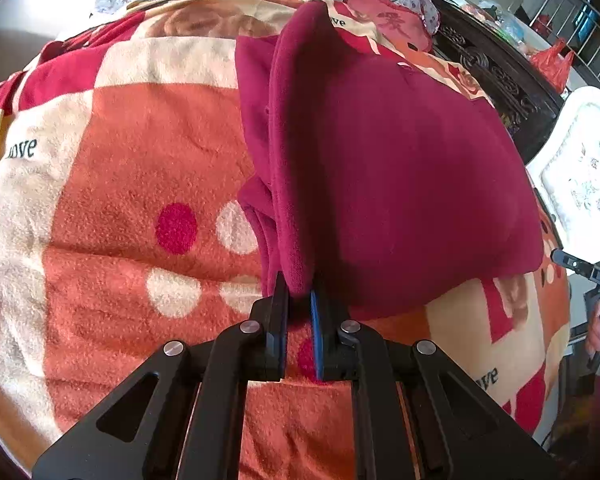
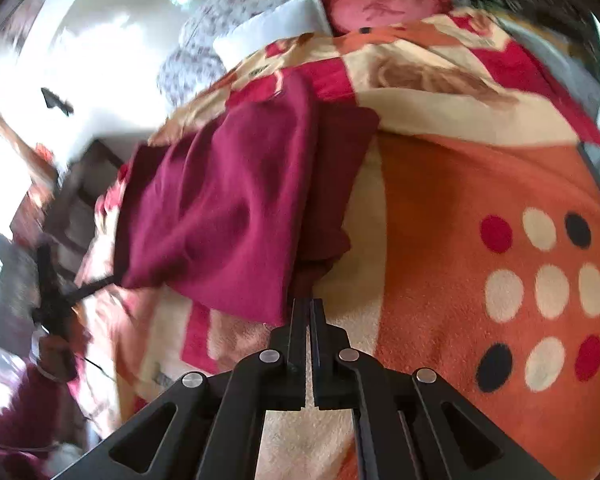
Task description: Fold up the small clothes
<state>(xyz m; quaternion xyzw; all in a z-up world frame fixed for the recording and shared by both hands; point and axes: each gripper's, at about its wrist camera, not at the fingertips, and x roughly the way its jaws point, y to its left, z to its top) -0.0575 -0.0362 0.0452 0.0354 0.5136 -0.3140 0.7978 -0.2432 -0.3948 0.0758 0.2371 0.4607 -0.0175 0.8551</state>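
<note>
the maroon knit garment point(image 1: 400, 168) lies partly folded on the orange patterned fleece blanket point(image 1: 120, 140). one edge is lifted into an upright ridge, layers stacked beneath.

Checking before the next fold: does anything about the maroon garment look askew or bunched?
Yes. The maroon garment has its near edge pinched up in a ridge by the left gripper, and layers bunch unevenly along its left side on the blanket. The right gripper, shut, meets its near corner; whether it grips cloth is unclear.
</note>
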